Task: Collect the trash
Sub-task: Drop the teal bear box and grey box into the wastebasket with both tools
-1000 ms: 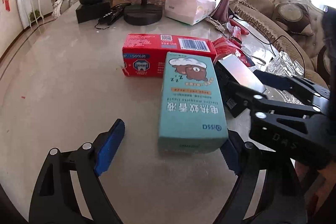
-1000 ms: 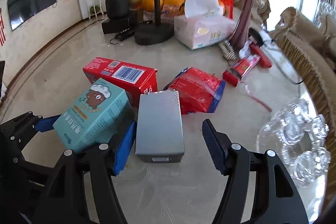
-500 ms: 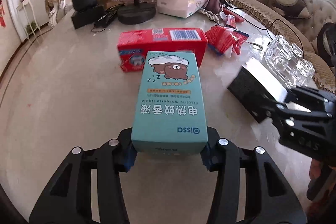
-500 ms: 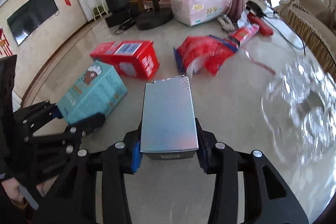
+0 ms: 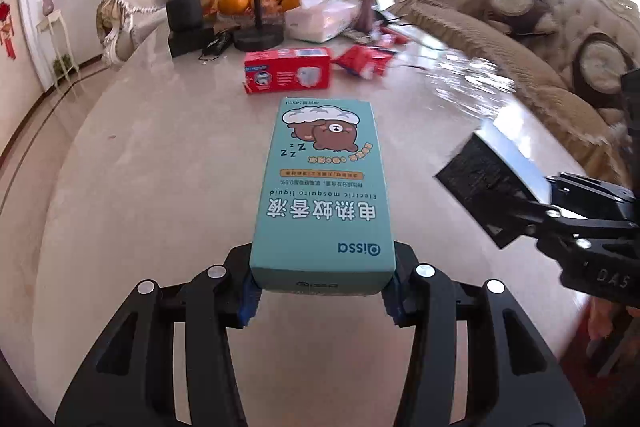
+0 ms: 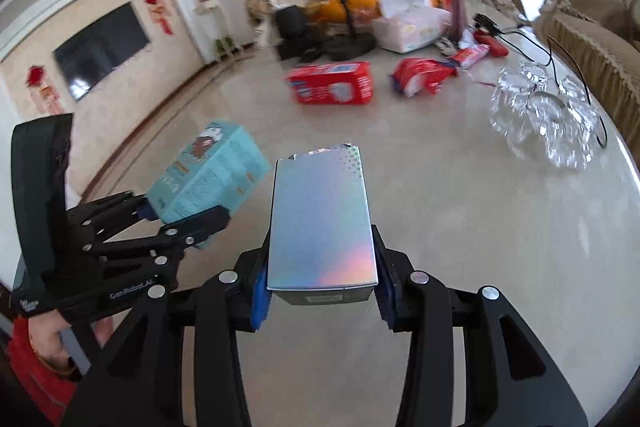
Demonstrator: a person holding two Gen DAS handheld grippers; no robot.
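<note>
**Cartons off the bench, two at a time**

Marble-look bench (image 5: pixel 132 163) spreads wide under both cameras, its far end crowded with a fruit basket, a tissue pack (image 5: pixel 320 21) and a dark vase, while a cluster of clear glassware (image 6: pixel 548 115) sits near the right edge. Largest of the trash is the teal mosquito-liquid carton (image 5: pixel 322 187), held above the surface with the left gripper (image 5: pixel 322 291) pinching its near end from both sides. Beside it, the silver holographic box (image 6: pixel 322 219) is raised the same way, the right gripper (image 6: pixel 322 297) clamped across its near end, torn flap pointing away. Both look like light, stiff cardboard that would dent under hard squeezing; holding the narrow sides near an end, as here, seems sound, though the glossy silver faces may be slick. Still lying on the bench, well apart from the grippers, are a red carton (image 6: pixel 332 83) and, just right of it, a crumpled red wrapper (image 6: pixel 420 77), soft and best pinched at a fold. Smaller red scraps beyond it are too blurred to identify.
</note>
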